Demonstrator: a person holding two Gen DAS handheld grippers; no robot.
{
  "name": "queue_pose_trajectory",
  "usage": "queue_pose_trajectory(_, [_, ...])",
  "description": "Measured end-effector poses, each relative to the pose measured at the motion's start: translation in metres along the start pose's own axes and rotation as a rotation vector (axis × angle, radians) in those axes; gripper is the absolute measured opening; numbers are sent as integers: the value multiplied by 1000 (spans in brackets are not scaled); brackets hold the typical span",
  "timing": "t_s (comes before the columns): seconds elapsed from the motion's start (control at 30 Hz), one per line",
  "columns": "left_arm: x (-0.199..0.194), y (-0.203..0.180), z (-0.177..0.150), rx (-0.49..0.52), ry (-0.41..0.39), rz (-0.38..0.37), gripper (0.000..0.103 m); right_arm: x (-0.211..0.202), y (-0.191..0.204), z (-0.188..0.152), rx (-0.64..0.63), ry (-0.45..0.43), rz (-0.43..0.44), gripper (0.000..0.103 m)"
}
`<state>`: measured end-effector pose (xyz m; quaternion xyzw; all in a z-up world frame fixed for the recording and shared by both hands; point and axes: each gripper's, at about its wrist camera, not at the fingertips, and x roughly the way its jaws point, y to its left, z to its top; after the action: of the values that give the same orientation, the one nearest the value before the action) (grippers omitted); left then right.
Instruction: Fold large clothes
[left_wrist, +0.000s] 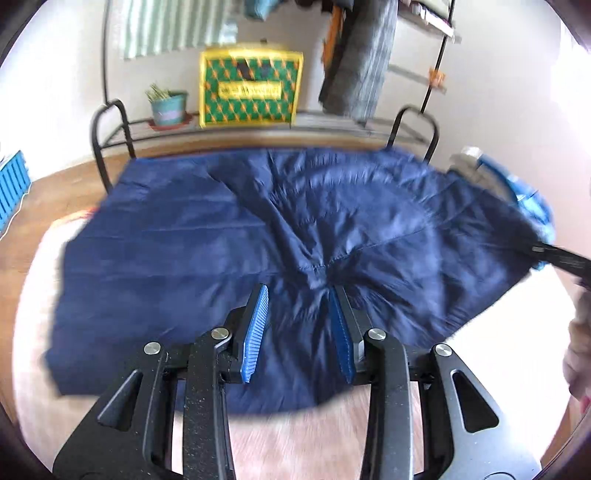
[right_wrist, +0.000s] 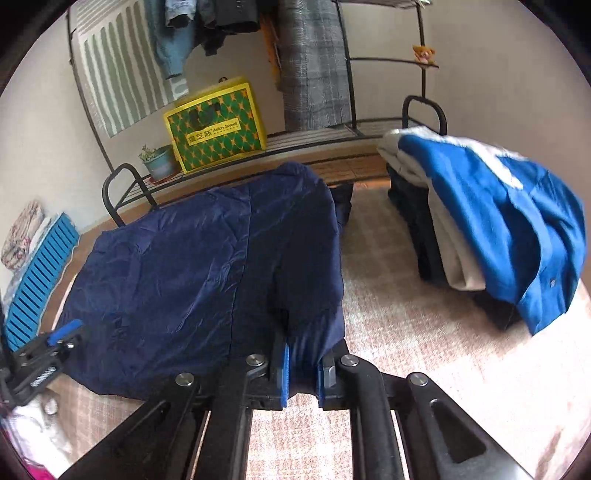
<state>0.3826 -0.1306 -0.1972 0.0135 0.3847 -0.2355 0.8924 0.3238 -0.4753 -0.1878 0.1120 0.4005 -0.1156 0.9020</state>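
Right gripper (right_wrist: 303, 369) is clamped on the navy jacket (right_wrist: 207, 280) hem; left gripper (left_wrist: 299, 325) is pinched on it, bulk stretched toward the yellow-green box (right_wrist: 214, 133).

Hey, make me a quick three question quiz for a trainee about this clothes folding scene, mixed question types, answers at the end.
1. True or false: the right tongs are closed on the navy garment.
2. Multiple choice: what lies on top of the stack of folded clothes? A. a red towel B. a bright blue garment C. a yellow bag
3. Short answer: what stands next to the green and yellow box on the low rack?

Key
1. True; navy fabric is pinched between the pads.
2. B
3. A small potted plant.
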Motion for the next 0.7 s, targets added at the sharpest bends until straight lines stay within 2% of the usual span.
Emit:
queue_pose_trajectory(0.13, [-91, 40, -23, -58, -102, 49, 35, -21, 35, 13, -145, -60, -60, 7])
queue_pose_trajectory(0.2, [-124, 68, -39, -128, -140, 83, 35, -30, 53, 18, -200, -94, -78, 7])
queue_pose_trajectory(0.27, [-156, 106, -63, -257, -168, 93, 35, -37, 71, 25, -233, -113, -73, 7])
queue_pose_trajectory(0.37, [-189, 150, -99, -424, -192, 121, 35, -50, 101, 34, -272, -149, -50, 6])
queue_pose_trajectory(0.43, [-203, 167, -118, -478, -200, 146, 35, -62, 127, 39, -302, -181, -25, 6])
queue_pose_trajectory(0.53, [-219, 186, -140, -539, -205, 150, 35, -75, 169, 45, -343, -212, 25, 5])
queue_pose_trajectory(0.7, [-240, 203, -164, -583, -237, 153, 35, -80, 249, 41, -427, -238, 113, 3])
